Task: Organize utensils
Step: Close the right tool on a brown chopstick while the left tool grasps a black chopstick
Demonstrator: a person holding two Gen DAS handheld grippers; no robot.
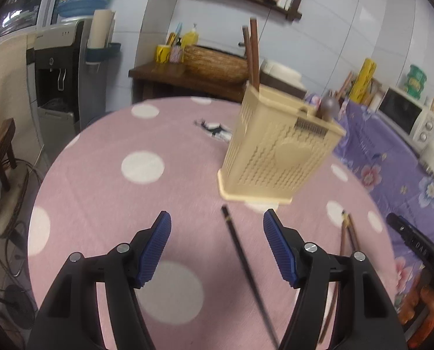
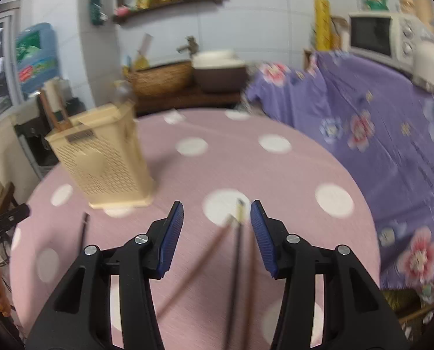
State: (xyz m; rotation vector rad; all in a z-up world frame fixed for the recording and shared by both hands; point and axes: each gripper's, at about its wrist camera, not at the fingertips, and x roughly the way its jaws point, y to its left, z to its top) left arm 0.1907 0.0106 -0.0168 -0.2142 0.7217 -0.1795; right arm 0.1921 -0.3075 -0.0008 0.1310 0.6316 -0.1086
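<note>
A: Table (image 1: 106,157), then the beige holder (image 1: 275,151) upright on it.

B: Left gripper (image 1: 217,245) is spread around one dark chopstick (image 1: 240,250); right gripper (image 2: 217,233) is spread over three chopsticks (image 2: 236,250) (blurry). It'll probably pinch several together and jam them at the holder.

Chopsticks (image 2: 237,250) blurred, lower ends cut off

Round table under pink white-dotted cloth (image 1: 100,180). Beige perforated plastic utensil holder (image 1: 275,157) stands on it, brown wooden sticks (image 1: 253,55) inside. Before it lies one dark thin chopstick (image 1: 240,248); right of that, three more chopsticks (image 2: 237,250).
</note>
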